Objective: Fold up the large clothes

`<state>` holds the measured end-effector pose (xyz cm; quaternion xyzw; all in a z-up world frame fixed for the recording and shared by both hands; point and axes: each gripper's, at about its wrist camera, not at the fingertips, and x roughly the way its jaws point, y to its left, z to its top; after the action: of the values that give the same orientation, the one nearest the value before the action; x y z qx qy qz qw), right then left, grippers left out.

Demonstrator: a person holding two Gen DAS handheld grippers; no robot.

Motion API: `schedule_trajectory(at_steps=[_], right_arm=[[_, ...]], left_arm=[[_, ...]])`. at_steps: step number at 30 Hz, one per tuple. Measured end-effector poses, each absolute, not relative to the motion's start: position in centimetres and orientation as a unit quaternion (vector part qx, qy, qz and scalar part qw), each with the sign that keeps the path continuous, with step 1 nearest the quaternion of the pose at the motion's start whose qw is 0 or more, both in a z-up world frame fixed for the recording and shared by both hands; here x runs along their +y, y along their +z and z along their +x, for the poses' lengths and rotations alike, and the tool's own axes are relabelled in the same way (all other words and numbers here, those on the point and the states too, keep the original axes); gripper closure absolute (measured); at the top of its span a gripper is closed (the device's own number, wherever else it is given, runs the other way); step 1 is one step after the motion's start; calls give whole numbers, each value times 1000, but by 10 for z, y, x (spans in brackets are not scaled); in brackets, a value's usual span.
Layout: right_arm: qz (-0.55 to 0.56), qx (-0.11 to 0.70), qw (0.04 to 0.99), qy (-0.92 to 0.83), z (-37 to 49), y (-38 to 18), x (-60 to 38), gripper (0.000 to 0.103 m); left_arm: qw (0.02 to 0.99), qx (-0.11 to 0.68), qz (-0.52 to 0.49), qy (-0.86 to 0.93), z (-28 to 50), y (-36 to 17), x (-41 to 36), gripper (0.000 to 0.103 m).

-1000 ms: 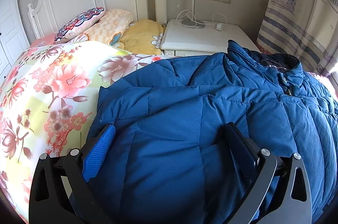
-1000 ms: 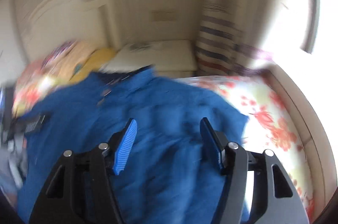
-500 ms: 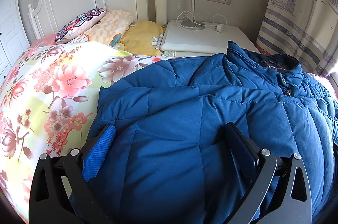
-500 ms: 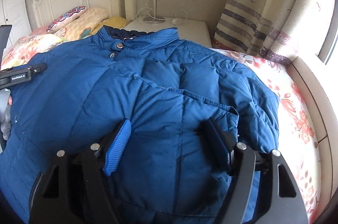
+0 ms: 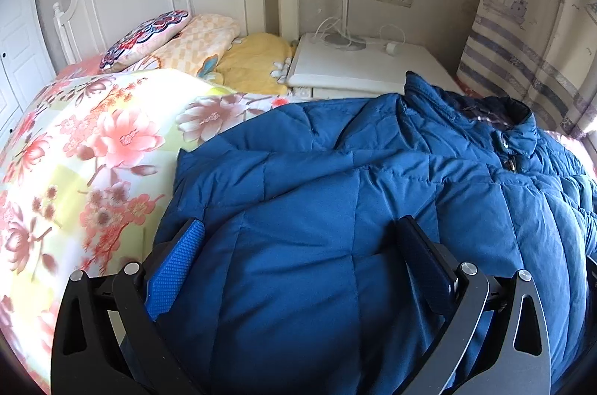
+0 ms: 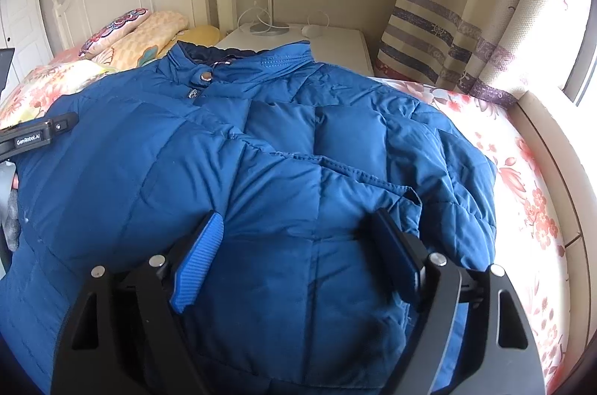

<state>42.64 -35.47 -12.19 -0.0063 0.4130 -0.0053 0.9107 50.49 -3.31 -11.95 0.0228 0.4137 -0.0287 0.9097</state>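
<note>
Blue padded jacket (image 6: 261, 171) lies spread on the bed's floral quilt (image 5: 93, 141), collar at the far end by the nightstand (image 5: 365, 70). Left tongs (image 5: 298, 245) gape wide over the jacket's left edge, pads clear of the cloth. Right tongs (image 6: 294, 238) over the near right part, released; jaws have just been opening, jacket fabric bulging between them. Right view alone shows the window side, the collar snap (image 6: 205, 76) and the other tool's body at far left. Left view alone shows the broad stretch of quilt.
</note>
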Motion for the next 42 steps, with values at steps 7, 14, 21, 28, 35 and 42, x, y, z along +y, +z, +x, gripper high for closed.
schedule_trajectory(at_steps=[7,14,21,28,35,42], right_arm=[[-1,384,923,15,354,-74,-313,18],[-90,442,890,63,323,-131,-254,15],[1,456,890,-7,303,-127,-339,15],[9,446,895,-22,288,-140,-365,12],[6,441,897,-27,287,-141,-365,12],[3,439,898,-31,287,-141,-361,12]], left_arm=[[911,387,-6,-142,405,-70,-40,4],[876,445,95,-158,353,-133,-67,4],[883,455,35,-108,349,-136,-4,4],[881,465,12,-90,357,-142,17,4],[884,458,0,-89,347,-140,18,4],[886,456,-1,-87,345,-140,18,4]])
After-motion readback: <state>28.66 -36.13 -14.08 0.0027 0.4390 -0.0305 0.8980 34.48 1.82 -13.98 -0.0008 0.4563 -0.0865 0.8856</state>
